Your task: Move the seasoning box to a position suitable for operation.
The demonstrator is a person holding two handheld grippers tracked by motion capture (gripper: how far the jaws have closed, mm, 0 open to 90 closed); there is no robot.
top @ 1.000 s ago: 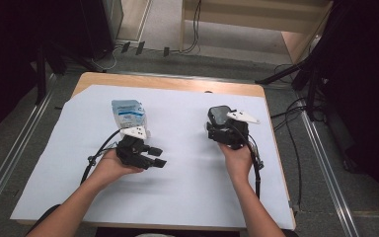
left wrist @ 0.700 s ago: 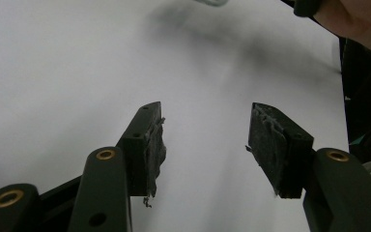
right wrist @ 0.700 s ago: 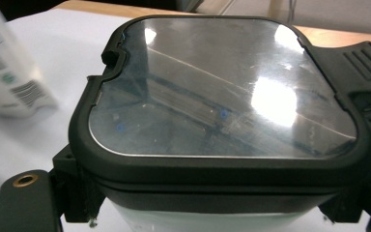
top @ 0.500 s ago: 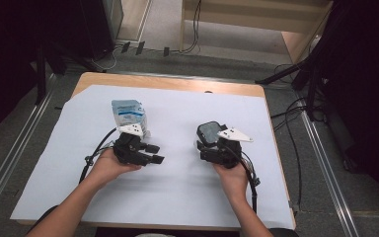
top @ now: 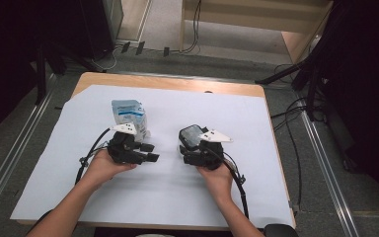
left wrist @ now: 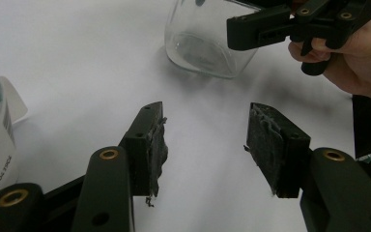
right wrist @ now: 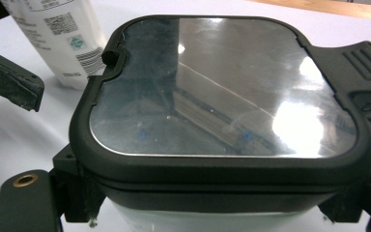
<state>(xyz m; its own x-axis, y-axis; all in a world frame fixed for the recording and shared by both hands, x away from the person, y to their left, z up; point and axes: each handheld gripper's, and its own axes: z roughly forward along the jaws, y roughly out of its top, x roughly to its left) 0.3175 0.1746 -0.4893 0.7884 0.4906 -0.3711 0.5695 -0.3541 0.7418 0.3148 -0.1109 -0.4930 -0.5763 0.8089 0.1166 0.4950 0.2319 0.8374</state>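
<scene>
Glass jar with a dark lid sits just right of table centre, clamped by the right gripper. At its nine o'clock the left gripper waits half-open, empty. Likely next: unlatching the lid. The white pouch stands beyond.

1. Jar: a clear glass container of rounded-square section, upright on the white sheet, capped by a dark lid with a glossy, reflective centre panel and a ribbed latch tab on one side. The lid sits flat and closed on it. In the high view it stands just right of the table's centre, with black jaws against its sides just below the lid.

2. Pouch: a white stand-up pack with blue-green print, barcodes and a QR code, upright. In the high view it stands at about 10 o'clock from the jar, near but apart.
</scene>
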